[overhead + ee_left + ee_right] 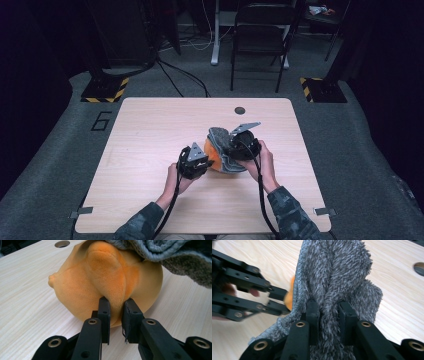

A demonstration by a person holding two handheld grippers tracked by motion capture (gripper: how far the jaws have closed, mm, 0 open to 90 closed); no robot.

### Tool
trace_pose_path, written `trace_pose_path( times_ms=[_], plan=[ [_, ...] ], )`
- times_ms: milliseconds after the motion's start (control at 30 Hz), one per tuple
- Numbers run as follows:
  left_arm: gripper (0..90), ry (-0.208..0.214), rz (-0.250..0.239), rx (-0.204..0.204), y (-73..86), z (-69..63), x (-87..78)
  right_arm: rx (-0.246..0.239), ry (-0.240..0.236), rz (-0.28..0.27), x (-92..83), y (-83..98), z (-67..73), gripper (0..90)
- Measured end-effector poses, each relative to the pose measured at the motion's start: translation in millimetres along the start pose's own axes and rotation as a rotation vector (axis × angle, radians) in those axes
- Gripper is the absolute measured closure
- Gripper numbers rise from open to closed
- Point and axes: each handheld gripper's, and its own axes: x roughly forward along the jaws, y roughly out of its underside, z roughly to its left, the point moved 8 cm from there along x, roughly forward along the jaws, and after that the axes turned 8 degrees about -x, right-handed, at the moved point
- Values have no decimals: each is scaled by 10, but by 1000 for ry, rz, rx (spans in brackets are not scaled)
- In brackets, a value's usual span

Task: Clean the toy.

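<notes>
The orange plush ball (100,282) sits a little right of the middle of the high view, low on the light wood desk (150,130). A fuzzy grey cloth (337,277) lies over its top and right side, like a cover partly on it. The left tongs (116,312) pinch a soft fold of the orange plush and hold it. The right tongs (329,312) pinch a bunch of the grey cloth. In the right gripper view, the left tongs come in from the left of the frame and meet the orange bit.

It looks like the step in hand is moving the grey cover over the ball, on or off; I cannot tell which. Next, one hand should hold the ball steady while the other pulls the cloth slowly, without letting go.

A round hole (240,110) sits near the far edge of the desk.
</notes>
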Motion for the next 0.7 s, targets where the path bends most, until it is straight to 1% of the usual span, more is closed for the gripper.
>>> trace_pose_path(
  times_ms=[33,133,200,333,367,500,567,600,667,700],
  plan=[
    [779,4,5,-3,7,4,0,-5,13,4,2,11,-20,736],
    [775,6,0,-13,14,16,6,17,12,14,16,57,-70,736],
    [769,7,-3,-15,17,22,10,26,2,22,25,87,-104,735],
    [764,13,8,-15,28,37,5,48,7,36,40,146,-186,734],
    [764,8,-2,-18,25,44,12,57,12,41,45,165,-209,734],
    [760,11,-3,-23,27,48,15,102,7,45,79,244,-291,732],
    [756,11,-1,-22,30,51,13,102,14,51,93,282,-340,732],
    [755,10,-1,-23,31,53,14,118,14,50,103,296,-354,731],
    [754,14,-1,-24,34,51,16,128,10,52,121,337,-397,732],
    [754,15,0,-24,36,50,16,142,12,56,131,357,-413,732]
  ],
)
